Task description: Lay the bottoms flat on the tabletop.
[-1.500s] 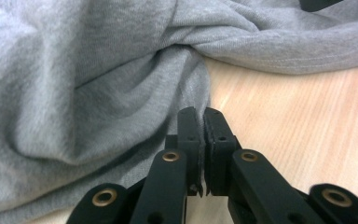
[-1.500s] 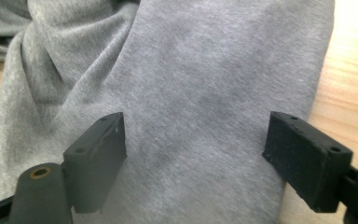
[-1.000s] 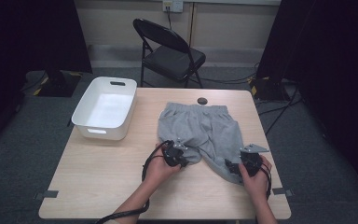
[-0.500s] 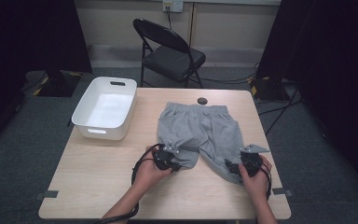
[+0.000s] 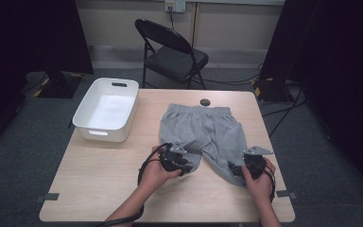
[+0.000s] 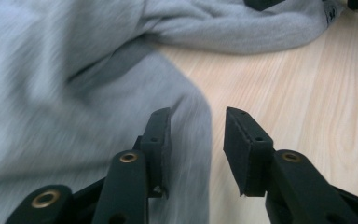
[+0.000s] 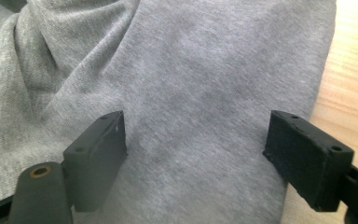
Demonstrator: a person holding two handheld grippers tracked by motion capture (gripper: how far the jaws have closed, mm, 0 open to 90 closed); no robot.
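Grey shorts lie flat on the wooden table, waistband at the far side. My left gripper sits at the hem of the left leg. Its jaws have just been opening and now stand apart, with the edge of the grey cloth lying under the gap and nothing pinched. My right gripper rests at the hem of the right leg. In the right gripper view it is wide open over flat grey fabric, its pads clear of the cloth.
A white plastic bin stands at the table's back left. A small black round object lies just beyond the waistband. A black folding chair stands behind the table. Bare wood lies in front of the bin.
The left hand has shifted slightly toward the near edge at the left leg's hem. The right hand has stayed where it was.
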